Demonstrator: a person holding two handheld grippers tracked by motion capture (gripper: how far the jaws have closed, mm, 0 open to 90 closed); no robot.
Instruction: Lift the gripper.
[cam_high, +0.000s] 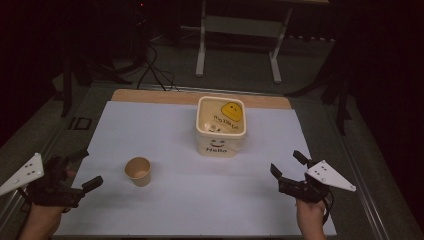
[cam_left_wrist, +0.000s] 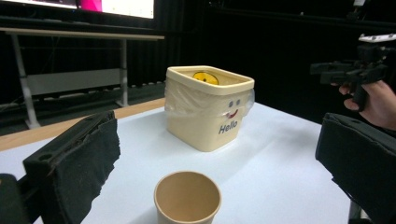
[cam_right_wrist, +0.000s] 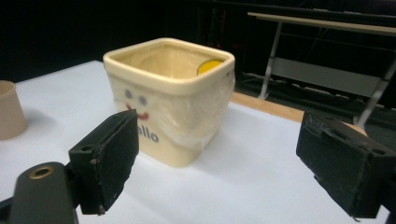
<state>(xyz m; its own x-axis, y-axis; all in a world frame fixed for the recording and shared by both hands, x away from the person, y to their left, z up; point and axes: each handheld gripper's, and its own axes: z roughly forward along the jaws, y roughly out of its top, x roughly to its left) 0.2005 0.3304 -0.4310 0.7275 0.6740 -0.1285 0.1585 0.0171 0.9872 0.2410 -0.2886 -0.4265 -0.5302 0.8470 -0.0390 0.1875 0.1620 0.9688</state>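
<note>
1. Two things stand on the white table (cam_high: 165, 210): a cream bin (cam_high: 220, 126) marked "Hello", lined with clear film.
2. Nearer the person, left of the bin, a paper cup (cam_high: 138, 171) stands upright, empty.
3. Left tongs (cam_high: 84, 170) and right tongs (cam_high: 287, 164) gape apart, holding nothing; seemingly a start, the left likely closing on the cup.

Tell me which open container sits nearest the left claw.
The small round paper cup, just right of the left claw; the square cream bin stands farther back.
</note>
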